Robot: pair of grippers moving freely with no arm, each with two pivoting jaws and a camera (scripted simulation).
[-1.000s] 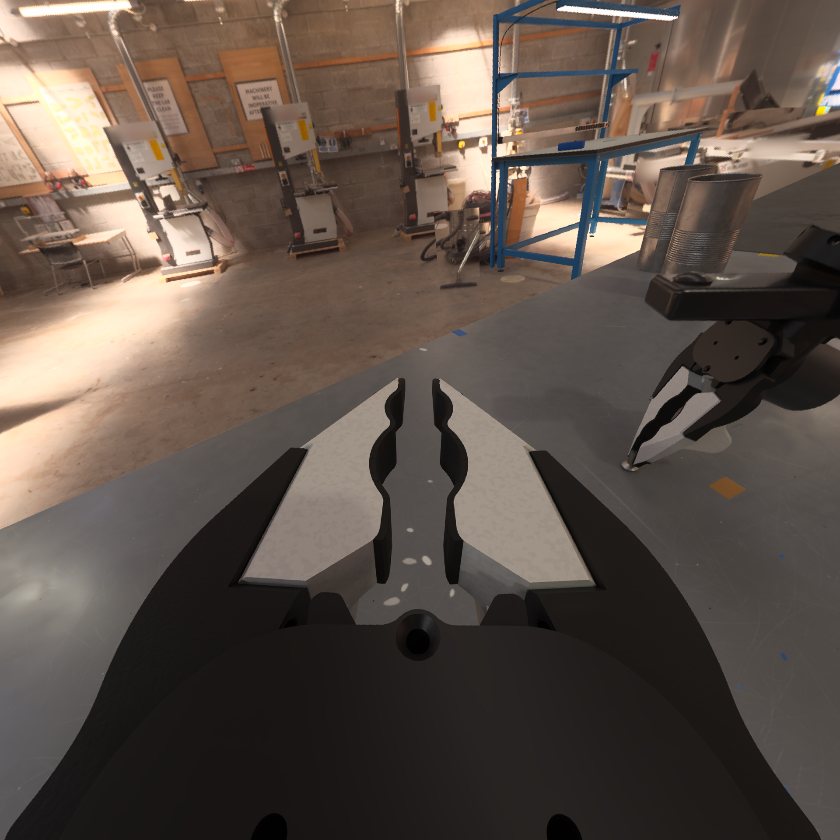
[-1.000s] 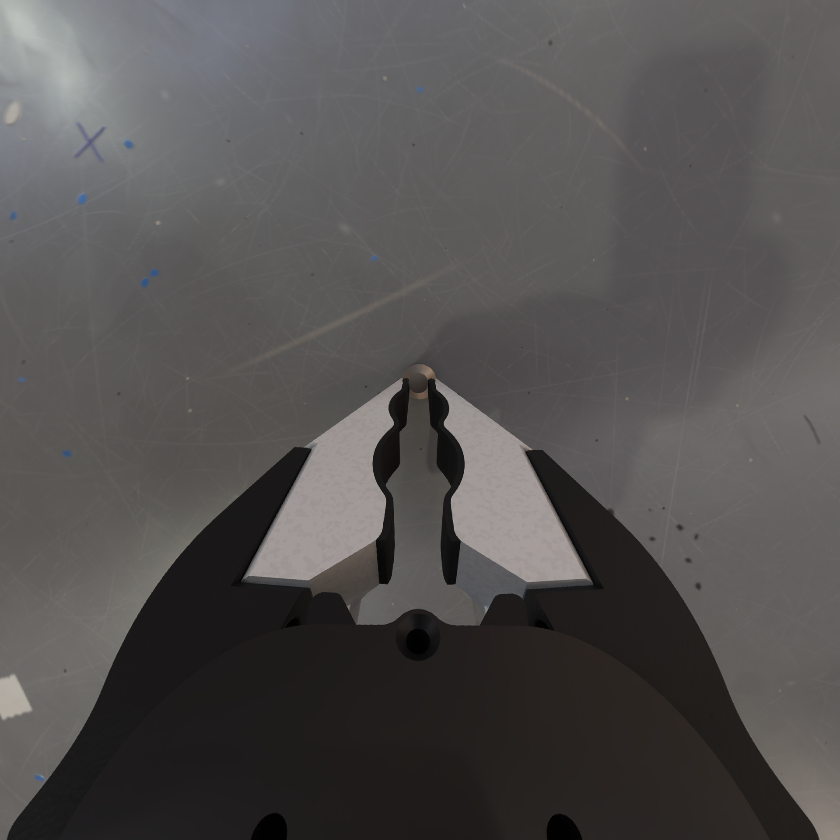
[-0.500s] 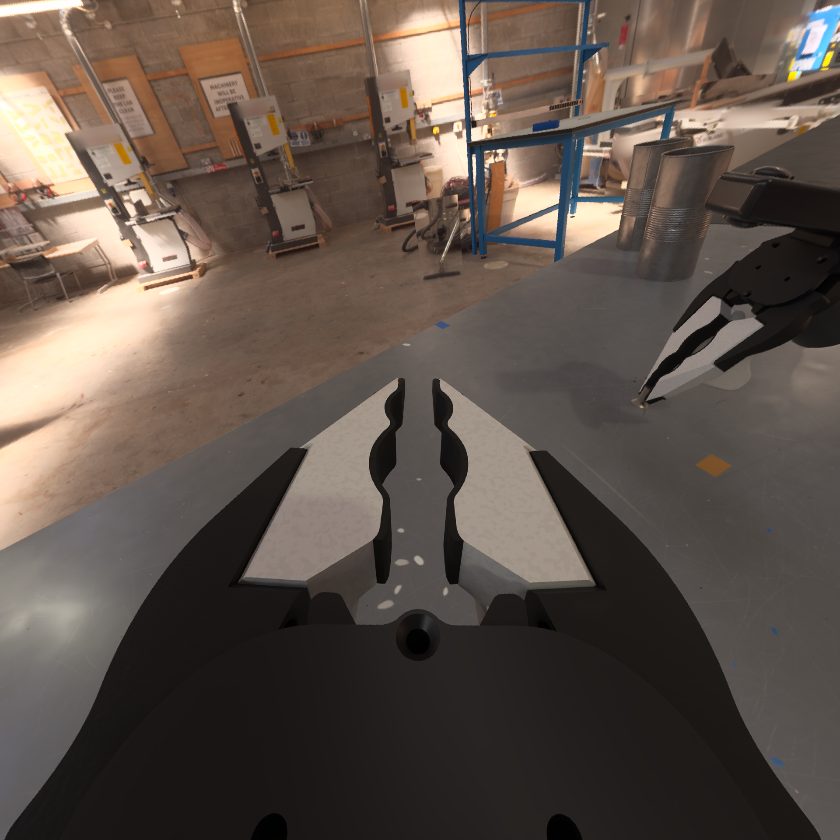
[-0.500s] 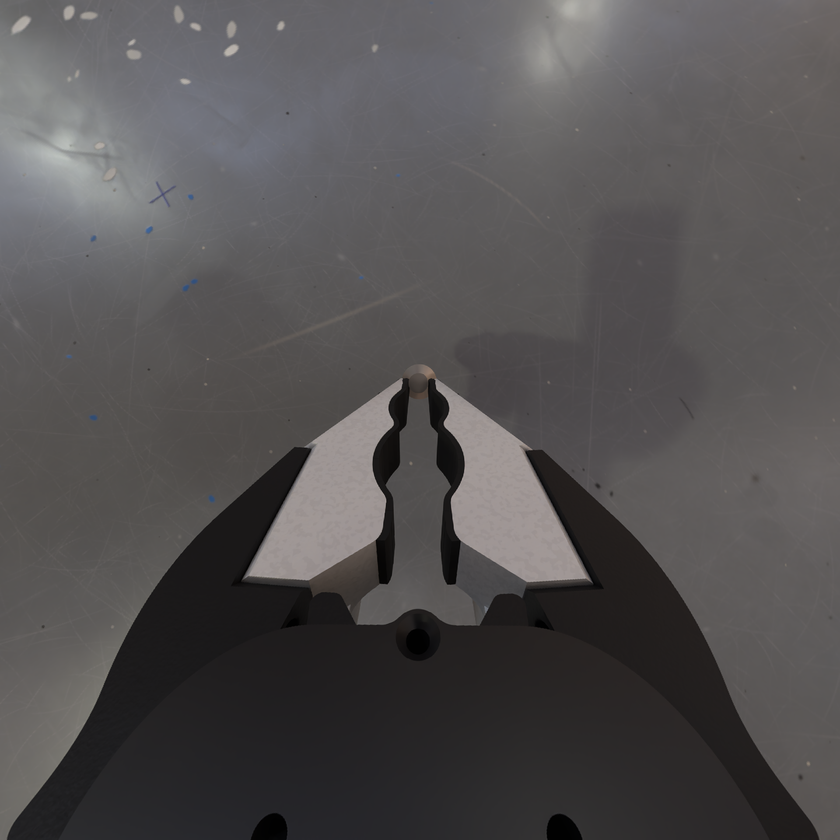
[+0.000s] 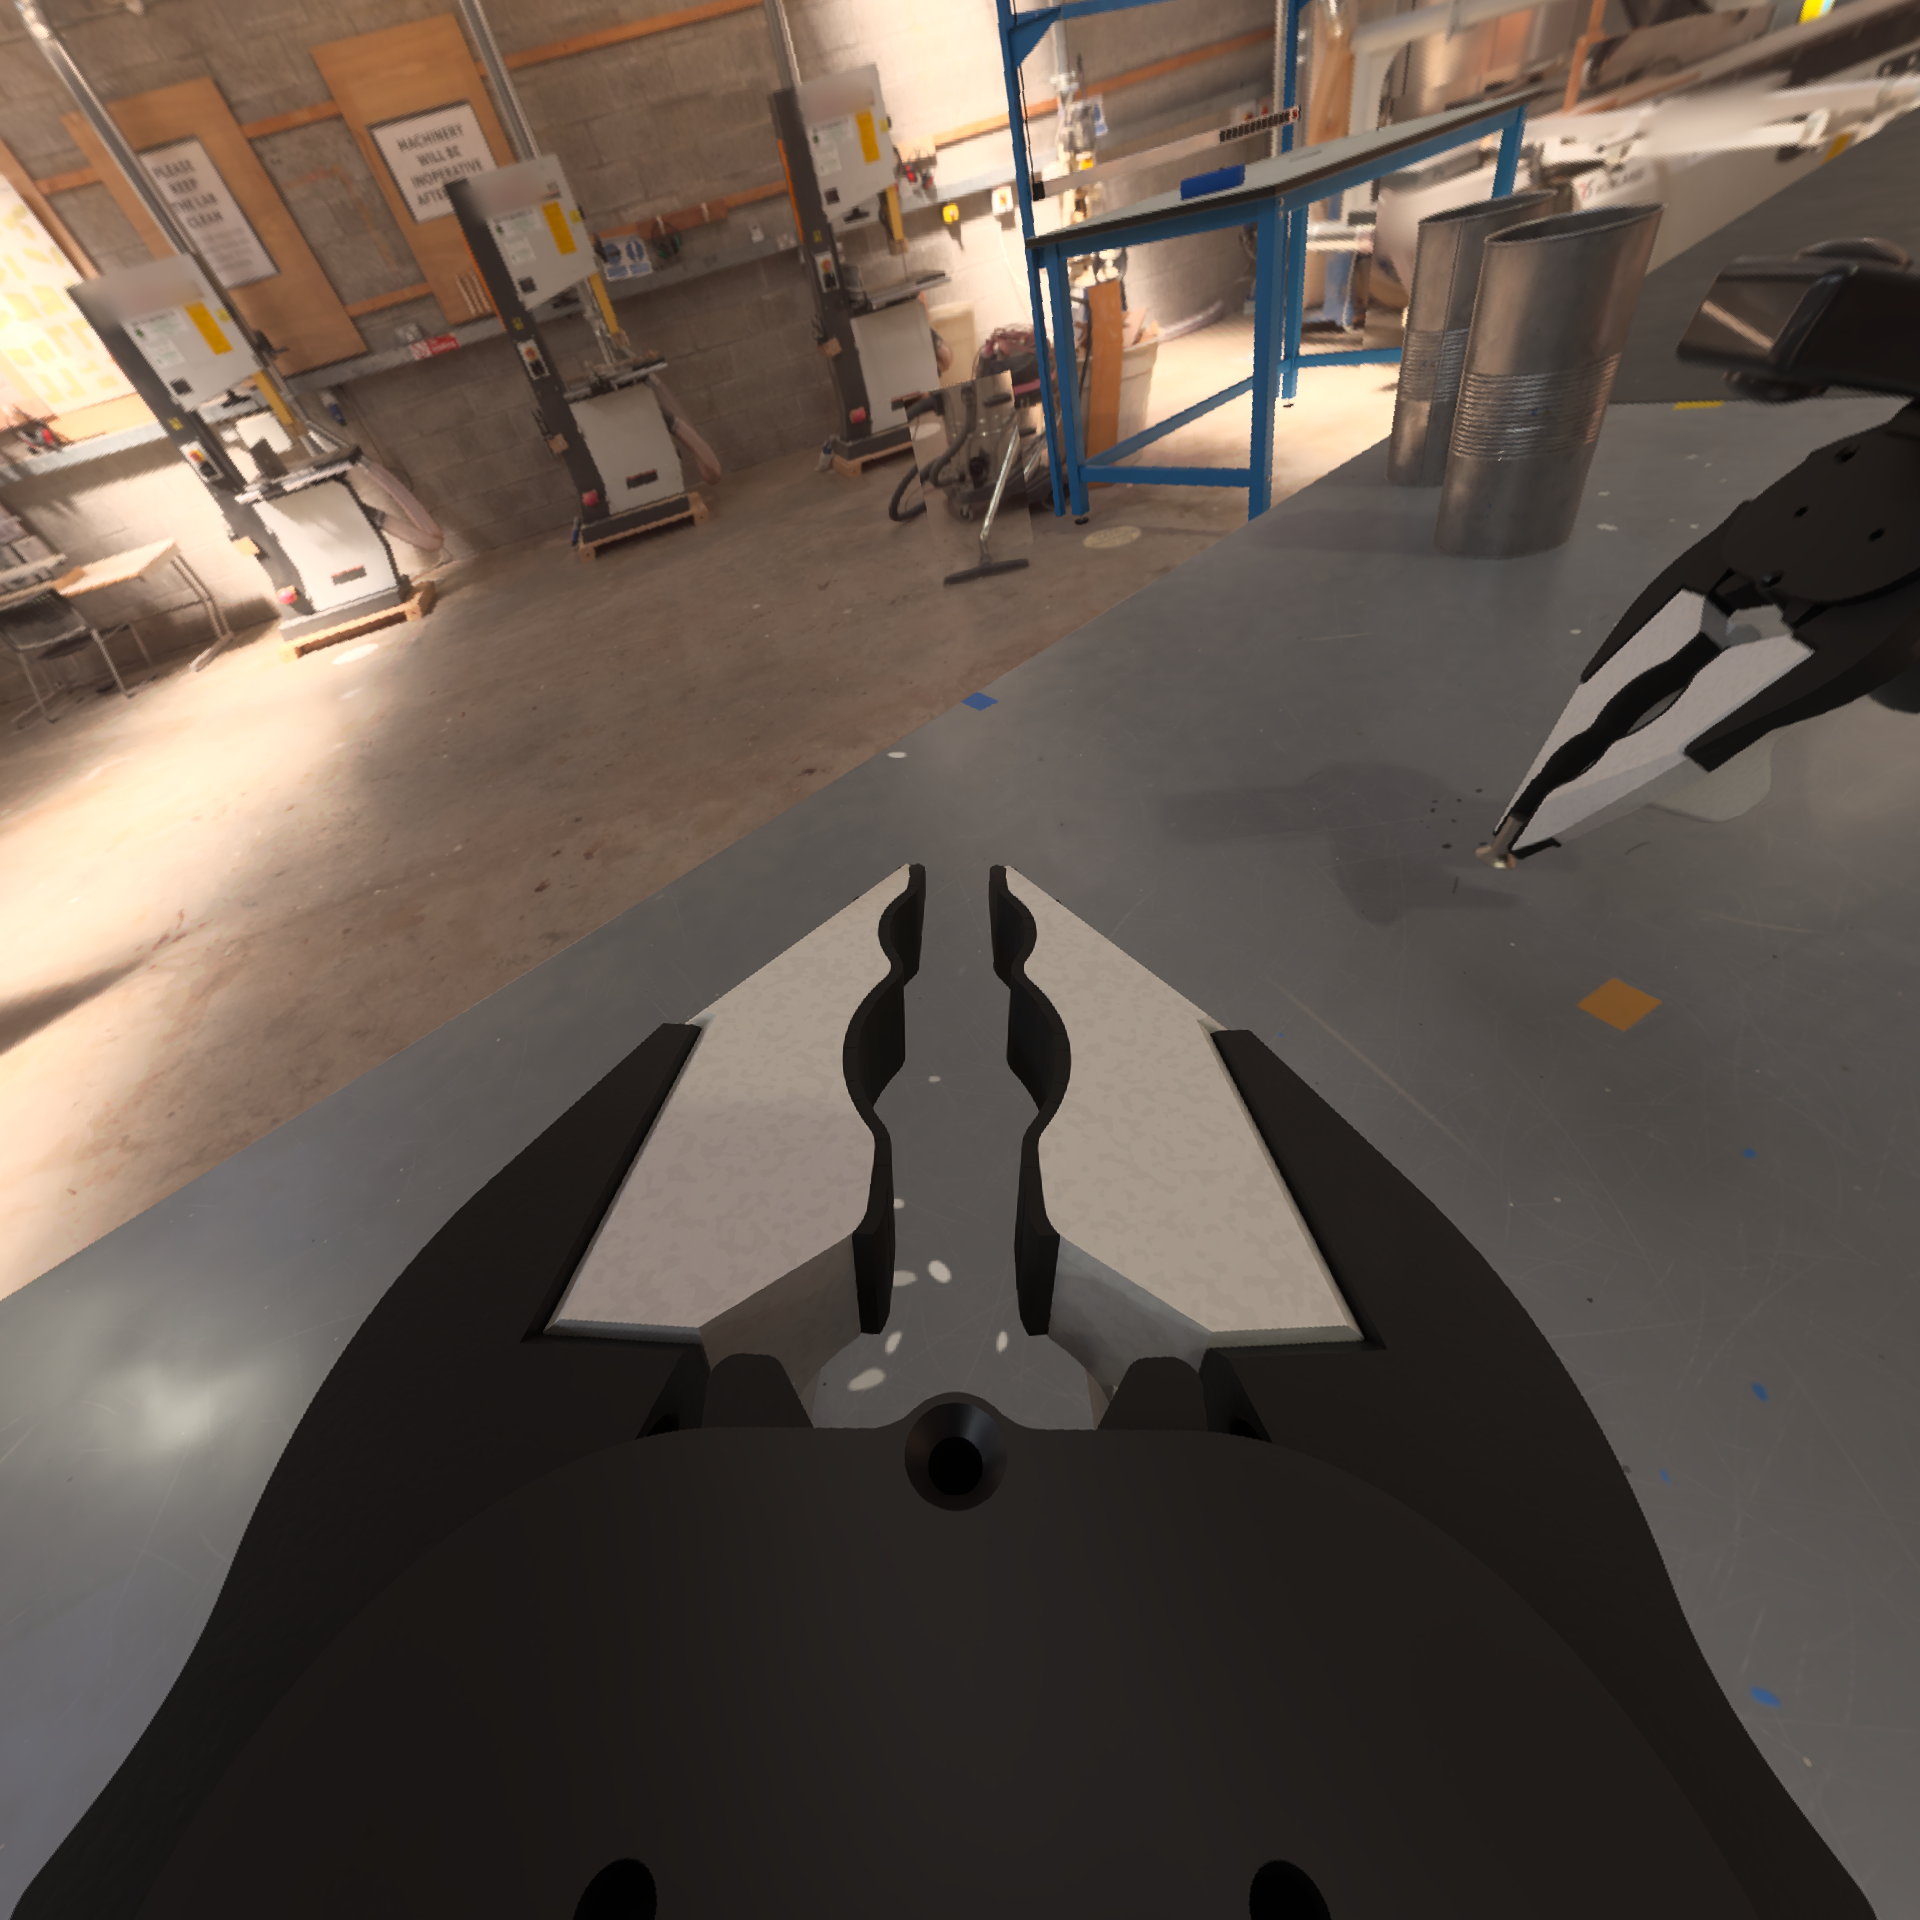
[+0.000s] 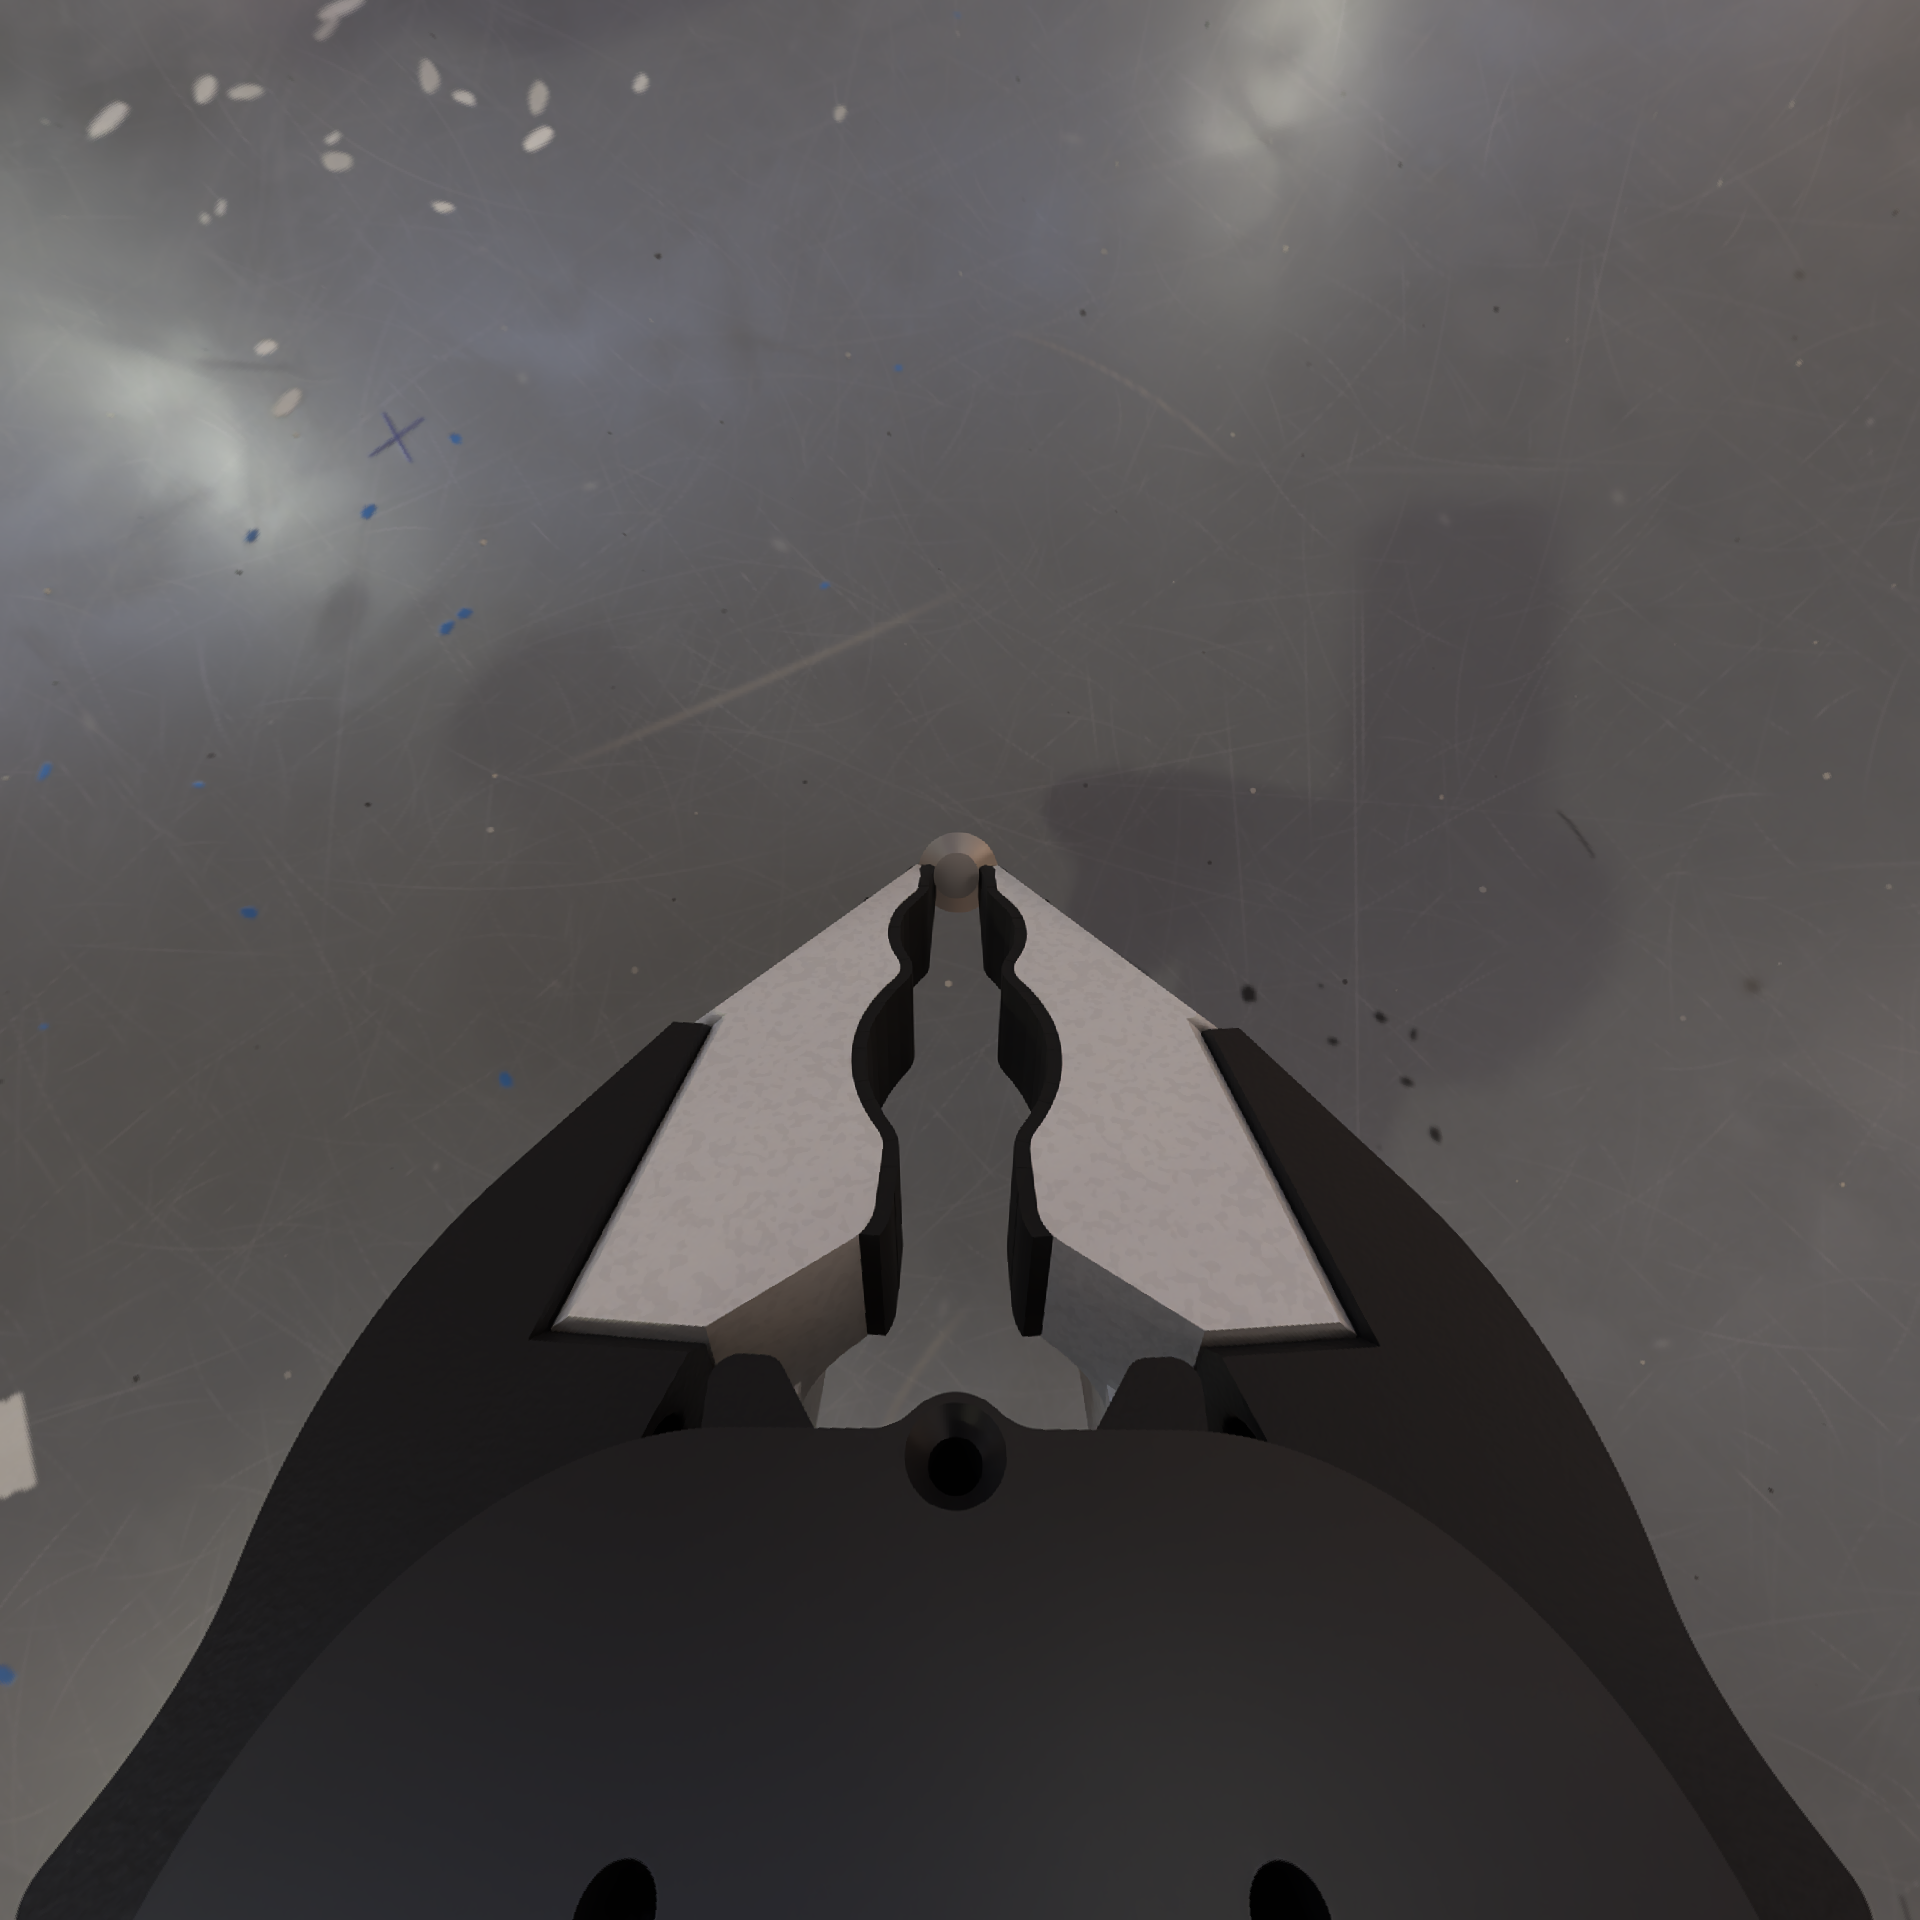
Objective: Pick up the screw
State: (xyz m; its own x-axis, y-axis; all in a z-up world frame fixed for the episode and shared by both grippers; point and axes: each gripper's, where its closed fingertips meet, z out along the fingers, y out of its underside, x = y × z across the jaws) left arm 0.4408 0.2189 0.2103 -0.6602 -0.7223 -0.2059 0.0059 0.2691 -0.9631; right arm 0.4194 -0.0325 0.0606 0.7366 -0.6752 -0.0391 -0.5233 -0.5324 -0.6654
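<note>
Here, right tool [image 6: 956, 871] pinching screw [image 6: 957, 854]; left tool [image 5: 954, 878] slightly spread, wall signs [image 5: 436, 158] beyond.

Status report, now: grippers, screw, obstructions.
Right gripper shut on screw, above the table. Left gripper open, holding nothing. Two metal cans stand clear.

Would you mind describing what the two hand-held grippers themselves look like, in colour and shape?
Both look alike. The left hand-held gripper and the right hand-held gripper each have a matte black, rounded body that flares into two black arms. Each arm carries a speckled pale grey, wedge-shaped finger tapering to a point, lined inside with a wavy black pad. A small round hole sits at the centre of the body. No cables or markings show.
</note>
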